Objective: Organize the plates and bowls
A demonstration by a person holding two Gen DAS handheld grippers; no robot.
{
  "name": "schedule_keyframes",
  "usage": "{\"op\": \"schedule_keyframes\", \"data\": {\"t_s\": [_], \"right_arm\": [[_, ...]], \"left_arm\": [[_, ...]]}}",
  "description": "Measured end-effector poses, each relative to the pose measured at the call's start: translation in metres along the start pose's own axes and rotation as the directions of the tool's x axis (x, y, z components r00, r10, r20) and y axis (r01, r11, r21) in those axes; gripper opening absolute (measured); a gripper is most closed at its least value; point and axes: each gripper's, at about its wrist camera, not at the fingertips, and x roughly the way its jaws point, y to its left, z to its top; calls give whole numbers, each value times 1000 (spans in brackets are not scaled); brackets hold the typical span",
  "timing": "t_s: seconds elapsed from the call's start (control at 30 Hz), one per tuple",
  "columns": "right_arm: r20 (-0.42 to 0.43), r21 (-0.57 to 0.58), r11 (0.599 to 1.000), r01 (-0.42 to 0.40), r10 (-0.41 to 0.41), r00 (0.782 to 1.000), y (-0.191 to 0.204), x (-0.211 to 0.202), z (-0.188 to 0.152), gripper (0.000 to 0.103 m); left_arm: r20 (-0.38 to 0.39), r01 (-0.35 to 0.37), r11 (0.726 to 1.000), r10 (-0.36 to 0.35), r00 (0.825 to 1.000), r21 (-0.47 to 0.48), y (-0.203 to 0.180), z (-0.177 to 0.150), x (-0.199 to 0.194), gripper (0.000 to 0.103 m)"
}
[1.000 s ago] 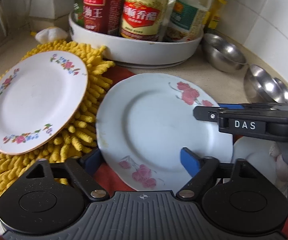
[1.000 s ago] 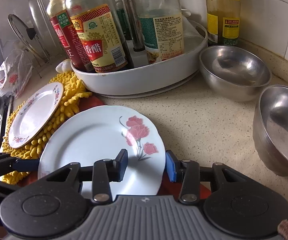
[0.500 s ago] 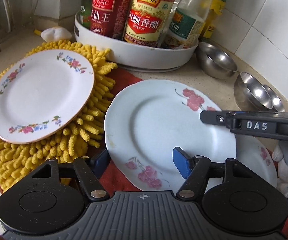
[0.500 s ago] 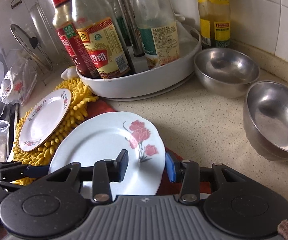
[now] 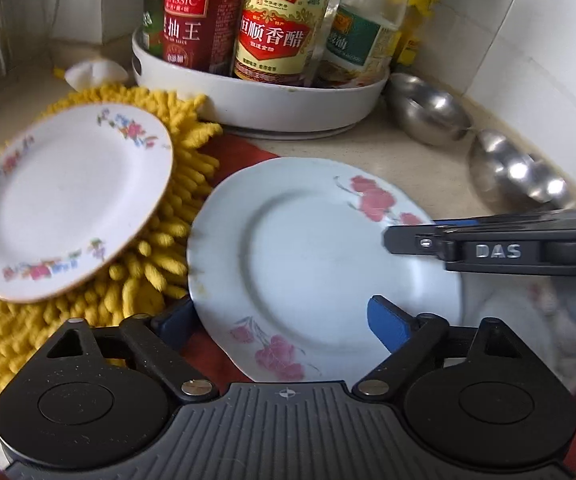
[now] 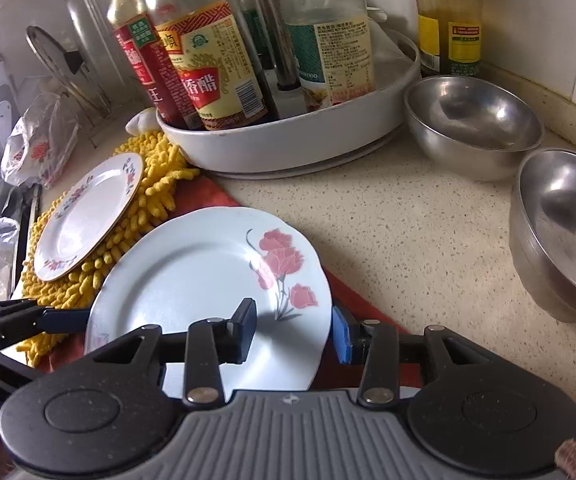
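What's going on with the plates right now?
A person has both grippers at the blue rose plate. The left gripper straddles its near edge, jaws opening, not pressing. The right gripper straddles the right rim; whether it grips is unclear. The small plate lies on the yellow mat, two steel bowls by the wall.

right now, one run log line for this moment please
left claw: opening, straddles rose plate edge | right claw: straddles rose plate edge, grip unclear | small plate: on yellow mat | steel bowls: right, untouched
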Motion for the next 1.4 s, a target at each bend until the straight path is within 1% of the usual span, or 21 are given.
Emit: {"op": "schedule_keyframes", "data": {"t_s": [0.03,0.07,0.1,0.13,0.27,0.33,0.4,0.53,0.73,0.93,1.2,1.4], "right_arm": [[-2,5,1000,0,0,1000,-1,-1,0,37],[-5,7,1000,1,-1,1000,-2,-2,0,37],[-7,21,1000,3,-3,1000,-4,-4,0,36],[-3,35,999,-1,1,1000,-6,-6,0,36],[25,29,1000,-10,9,1000,-3,-19,-1,34],[42,15,1000,0,-1,999,1,-28,-3,34],[54,26,1000,-1,0,999,1,-38,-5,34],[82,29,999,20,-23,996,2,-54,-9,34],[117,62,997,50,-57,991,-1,-76,-17,34],[135,121,989,87,-104,985,-9,-111,-41,34],[135,222,965,142,-174,975,-19,-141,-76,34],[127,271,946,180,-220,967,-22,-157,-101,34]], "left_arm": [[3,9,1000,-9,1000,-13,3,1,-1,87],[2,28,999,-28,1000,-28,8,2,-2,82],[-1,41,998,-42,999,-42,12,2,-4,78],[2,51,997,-51,999,-51,15,3,-7,78],[42,44,998,-42,998,-38,11,2,-16,78],[57,54,998,-52,997,-29,8,3,-22,78],[72,68,997,-66,995,-24,6,4,-26,78],[88,71,997,-72,994,14,-4,6,-31,78],[99,102,992,-108,989,68,-20,2,-41,78],[81,151,978,-164,983,141,-41,-4,-44,78],[63,198,951,-219,974,239,-68,-14,-48,78],[13,234,927,-248,969,292,-86,-25,-42,78]]}}
